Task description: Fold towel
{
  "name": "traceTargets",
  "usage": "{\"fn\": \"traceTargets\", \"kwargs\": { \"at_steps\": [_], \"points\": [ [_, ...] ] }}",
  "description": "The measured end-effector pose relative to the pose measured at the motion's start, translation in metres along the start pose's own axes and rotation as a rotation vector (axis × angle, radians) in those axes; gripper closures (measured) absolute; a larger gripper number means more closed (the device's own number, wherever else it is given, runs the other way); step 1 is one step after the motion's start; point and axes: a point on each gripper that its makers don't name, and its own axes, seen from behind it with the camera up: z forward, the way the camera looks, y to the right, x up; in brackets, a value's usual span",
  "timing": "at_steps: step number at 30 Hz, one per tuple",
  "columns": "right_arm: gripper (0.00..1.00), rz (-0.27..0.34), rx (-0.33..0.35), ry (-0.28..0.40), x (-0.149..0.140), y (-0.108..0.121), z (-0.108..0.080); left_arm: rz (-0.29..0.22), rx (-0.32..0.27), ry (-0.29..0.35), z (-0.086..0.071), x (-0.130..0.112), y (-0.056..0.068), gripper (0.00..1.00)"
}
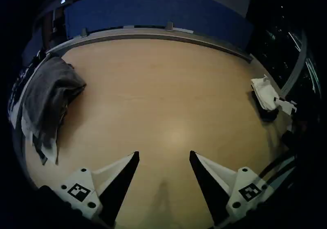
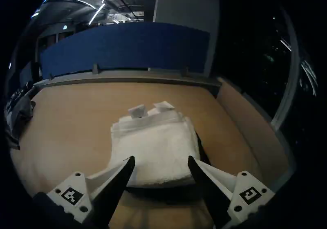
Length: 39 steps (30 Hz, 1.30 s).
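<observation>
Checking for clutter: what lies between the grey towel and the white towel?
Only bare tabletop separates grey towel and white towel, shown in left gripper view.

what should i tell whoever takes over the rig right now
Left gripper: open, empty, fingers over bare table.
Right gripper: open, fingers at the near edge of the white towel, not pinching it.
White towel: folded into a neat stack near the table's right side.
Grey towel: a loose, unfolded heap at the table's left edge.
Done: the white towel looks folded.
Left: probably the grey towel; spread it out and fold it.
</observation>
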Motion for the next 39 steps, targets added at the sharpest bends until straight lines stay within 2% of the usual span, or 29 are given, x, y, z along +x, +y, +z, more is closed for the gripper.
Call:
{"fn": "traceTargets", "kwargs": {
  "at_steps": [8, 14, 23, 30, 39],
  "points": [
    [0.00, 0.006, -0.007, -0.037, -0.019, 0.003, 0.011, -0.001, 0.001, 0.005, -0.004, 0.000, -0.001, 0.09],
    [0.00, 0.011, -0.002, -0.042, -0.022, 0.002, 0.009, 0.000, -0.001, 0.011, -0.007, 0.001, -0.001, 0.09],
    [0.00, 0.048, 0.010, 0.052, 0.016, -0.002, -0.014, -0.011, 0.001, 0.032, -0.011, 0.006, -0.002, 0.09],
    [0.00, 0.038, 0.004, 0.062, 0.019, -0.003, -0.018, -0.014, -0.003, 0.050, -0.012, 0.008, -0.003, 0.09],
    [0.00, 0.076, 0.066, 0.163, 0.056, -0.034, -0.042, -0.033, -0.007, 0.102, -0.018, 0.020, -0.011, 0.09]
  ]
}}
